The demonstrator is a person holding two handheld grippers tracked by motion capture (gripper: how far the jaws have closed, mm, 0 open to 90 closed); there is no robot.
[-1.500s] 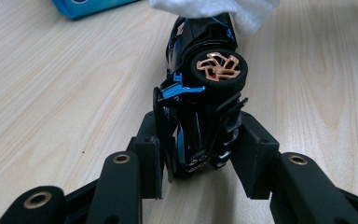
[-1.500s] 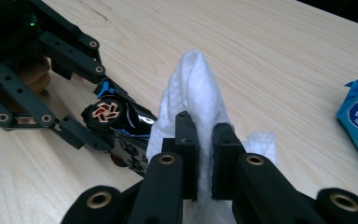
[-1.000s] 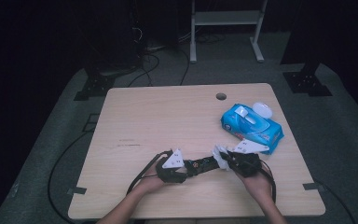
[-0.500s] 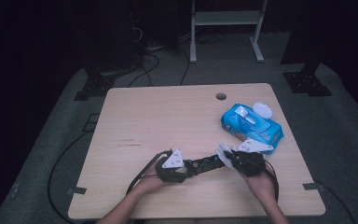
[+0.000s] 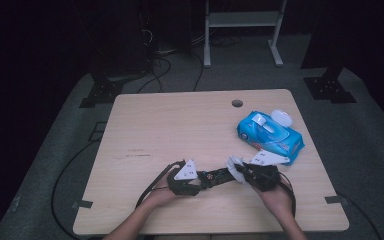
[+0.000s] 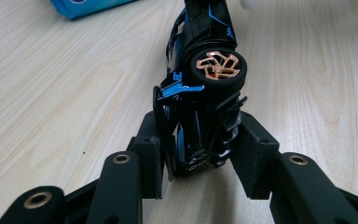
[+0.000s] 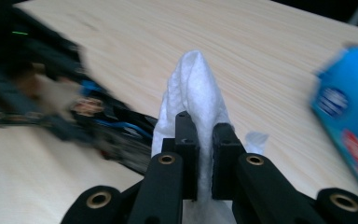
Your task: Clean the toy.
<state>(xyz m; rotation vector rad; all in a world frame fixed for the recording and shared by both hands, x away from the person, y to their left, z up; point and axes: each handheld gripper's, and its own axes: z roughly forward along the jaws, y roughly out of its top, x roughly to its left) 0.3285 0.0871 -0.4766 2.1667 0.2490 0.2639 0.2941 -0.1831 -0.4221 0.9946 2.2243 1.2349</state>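
Note:
A black and blue toy car [image 6: 205,84] with copper wheels lies tipped on its side near the table's front edge. My left gripper [image 6: 200,154] is shut on one end of it. In the high view the left gripper [image 5: 202,179] points right and the car [image 5: 220,176] runs on toward my right gripper [image 5: 241,170]. The right gripper [image 7: 205,135] is shut on a folded white wipe [image 7: 193,88], which stands up past its jaws. The wipe [image 5: 234,164] sits at the car's far end, and the blurred car [image 7: 116,130] lies just left of it.
A blue pack of wet wipes [image 5: 270,134] with its white lid flipped open lies on the right side of the wooden table [image 5: 180,125], just beyond the right gripper. A cable hole [image 5: 237,103] is near the far edge. Cables trail off the front left.
The right gripper with the wipe has shifted slightly at the car's end. The left gripper and the car have kept still.

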